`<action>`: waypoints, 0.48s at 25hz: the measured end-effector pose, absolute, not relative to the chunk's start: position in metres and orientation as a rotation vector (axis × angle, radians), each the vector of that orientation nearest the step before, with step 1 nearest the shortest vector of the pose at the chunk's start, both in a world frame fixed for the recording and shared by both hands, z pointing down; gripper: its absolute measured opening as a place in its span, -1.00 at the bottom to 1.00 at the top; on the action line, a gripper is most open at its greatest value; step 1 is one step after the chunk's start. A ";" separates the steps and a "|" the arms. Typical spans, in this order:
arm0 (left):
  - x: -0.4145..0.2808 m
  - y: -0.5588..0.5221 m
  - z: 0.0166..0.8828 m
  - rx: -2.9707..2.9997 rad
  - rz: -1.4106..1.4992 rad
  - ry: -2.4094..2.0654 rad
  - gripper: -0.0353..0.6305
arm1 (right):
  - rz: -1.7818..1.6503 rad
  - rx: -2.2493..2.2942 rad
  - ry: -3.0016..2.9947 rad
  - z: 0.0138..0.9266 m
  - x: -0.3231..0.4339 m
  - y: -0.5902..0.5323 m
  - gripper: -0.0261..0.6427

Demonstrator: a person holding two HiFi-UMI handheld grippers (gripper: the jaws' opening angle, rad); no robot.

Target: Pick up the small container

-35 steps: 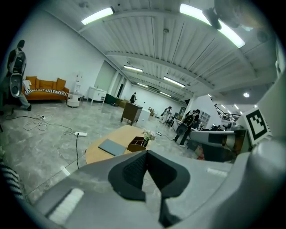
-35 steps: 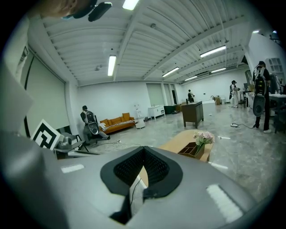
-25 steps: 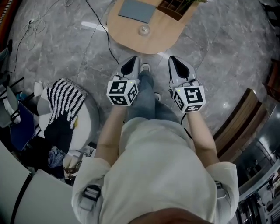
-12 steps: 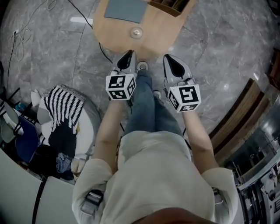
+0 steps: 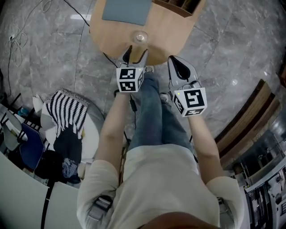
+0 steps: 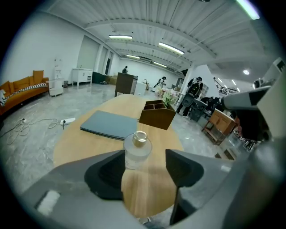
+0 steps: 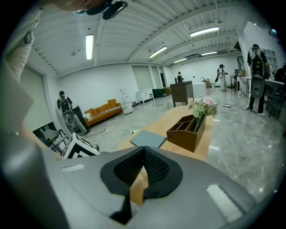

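Observation:
The small container (image 5: 140,36) is a clear glass jar with a pale stopper, standing near the front edge of the round wooden table (image 5: 170,31). My left gripper (image 5: 137,50) reaches over that edge with its jaws opening. The jar (image 6: 137,150) stands upright just beyond the tips, in line with the gap and untouched by the dark pads (image 6: 107,172). Nothing is held. My right gripper (image 5: 175,61) hangs short of the table to the right, shut (image 7: 144,154) with nothing in it.
On the table lie a grey folder (image 5: 126,10) and a wooden organizer (image 7: 185,132) holding flowers (image 7: 202,107). A striped cloth (image 5: 67,109) covers a seat at the left. Cables (image 5: 18,40) run over the marble floor. A wooden bench (image 5: 250,116) stands at the right.
The person has stepped closer to the table. The left gripper has moved forward to the table's edge and its jaws have parted. The right gripper keeps its place, shut.

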State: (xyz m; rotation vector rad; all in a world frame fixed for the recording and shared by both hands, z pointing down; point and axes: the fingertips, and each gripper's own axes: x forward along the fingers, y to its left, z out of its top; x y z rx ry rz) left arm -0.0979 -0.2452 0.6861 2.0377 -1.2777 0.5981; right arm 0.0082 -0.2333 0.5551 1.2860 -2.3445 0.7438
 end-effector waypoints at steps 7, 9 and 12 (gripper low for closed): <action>-0.093 -0.267 0.730 2.094 0.699 -1.284 0.19 | 0.794 1.267 -2.322 0.589 0.008 -0.240 -0.93; -0.092 -0.273 0.739 2.107 0.724 -1.287 0.21 | 0.807 1.261 -2.317 0.597 0.008 -0.241 -0.93; -0.088 -0.283 0.748 2.136 0.744 -1.285 0.21 | 0.819 1.262 -2.311 0.606 0.009 -0.244 -0.93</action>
